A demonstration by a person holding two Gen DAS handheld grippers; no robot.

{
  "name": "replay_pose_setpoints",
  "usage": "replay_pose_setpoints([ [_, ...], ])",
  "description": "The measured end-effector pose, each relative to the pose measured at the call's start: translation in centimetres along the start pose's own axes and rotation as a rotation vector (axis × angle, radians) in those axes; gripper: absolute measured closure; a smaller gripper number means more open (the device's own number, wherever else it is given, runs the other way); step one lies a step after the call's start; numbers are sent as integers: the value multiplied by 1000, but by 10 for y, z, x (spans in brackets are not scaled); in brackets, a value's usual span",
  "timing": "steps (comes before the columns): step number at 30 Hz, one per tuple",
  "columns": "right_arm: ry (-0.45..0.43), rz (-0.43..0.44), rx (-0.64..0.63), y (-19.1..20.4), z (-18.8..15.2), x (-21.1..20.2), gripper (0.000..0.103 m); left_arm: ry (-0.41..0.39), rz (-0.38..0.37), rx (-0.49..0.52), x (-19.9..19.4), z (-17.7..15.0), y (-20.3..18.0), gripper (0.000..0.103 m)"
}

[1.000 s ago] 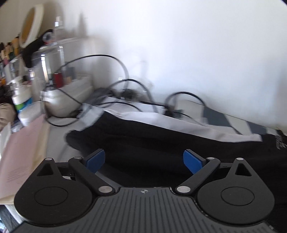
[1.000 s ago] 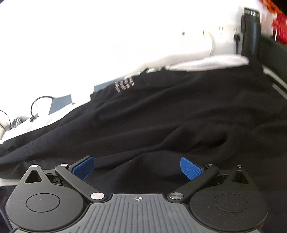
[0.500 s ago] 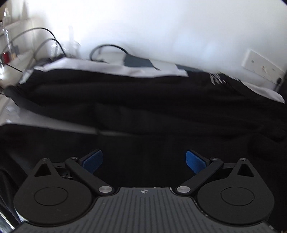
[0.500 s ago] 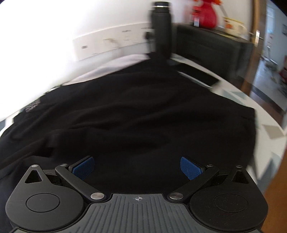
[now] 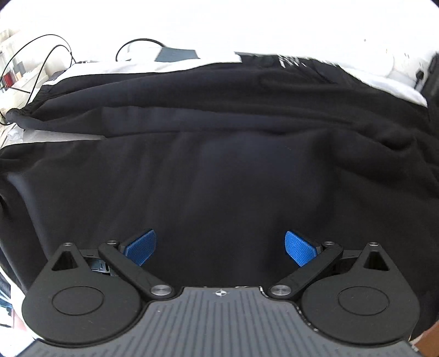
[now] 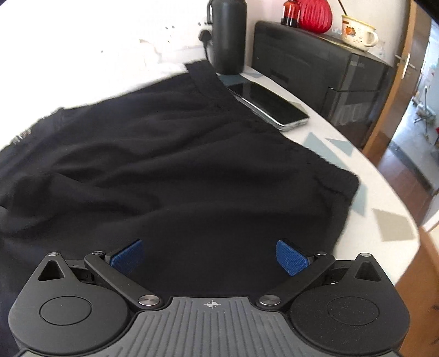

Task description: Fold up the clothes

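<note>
Both jaws spread wide and empty, low over a black garment [image 5: 219,170] spread on a white table [image 6: 384,197].

Left gripper [image 5: 221,248] points level across the cloth, its blue pads [image 5: 141,245] apart with only dark fabric between them; ahead of it a fold ridge runs crosswise, and at the far right edge sits white printed lettering [image 5: 290,60], too blurred to read, with black cables [image 5: 49,52] beyond to the left. Right gripper [image 6: 210,259] tilts down over the same garment [image 6: 178,170], nothing between its fingers; ahead and to the right a smartphone [image 6: 269,105] lies touching the cloth's edge, a black bottle [image 6: 229,35] stands behind it, then a black printer [image 6: 323,66] bearing a red vase [image 6: 315,13] and a patterned mug [image 6: 358,33].
</note>
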State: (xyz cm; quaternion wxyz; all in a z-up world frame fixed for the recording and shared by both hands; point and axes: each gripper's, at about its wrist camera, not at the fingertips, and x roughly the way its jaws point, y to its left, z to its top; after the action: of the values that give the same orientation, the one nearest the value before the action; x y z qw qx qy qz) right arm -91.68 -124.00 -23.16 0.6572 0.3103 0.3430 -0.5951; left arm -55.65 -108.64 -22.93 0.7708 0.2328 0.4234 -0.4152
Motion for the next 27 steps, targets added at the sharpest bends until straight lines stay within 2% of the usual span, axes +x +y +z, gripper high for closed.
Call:
replay_pose_setpoints([
  [8, 48, 55, -114, -26, -7, 19, 1, 76, 18, -46, 1, -31, -45, 0],
  [15, 58, 109, -134, -36, -13, 30, 1, 39, 52, -108, -6, -44, -53, 0],
  [20, 27, 118, -135, -36, -18, 30, 1, 25, 58, -116, -7, -49, -54, 0],
  [27, -73, 112, -110, -38, -30, 28, 1, -39, 65, -114, -6, -59, -57, 0],
])
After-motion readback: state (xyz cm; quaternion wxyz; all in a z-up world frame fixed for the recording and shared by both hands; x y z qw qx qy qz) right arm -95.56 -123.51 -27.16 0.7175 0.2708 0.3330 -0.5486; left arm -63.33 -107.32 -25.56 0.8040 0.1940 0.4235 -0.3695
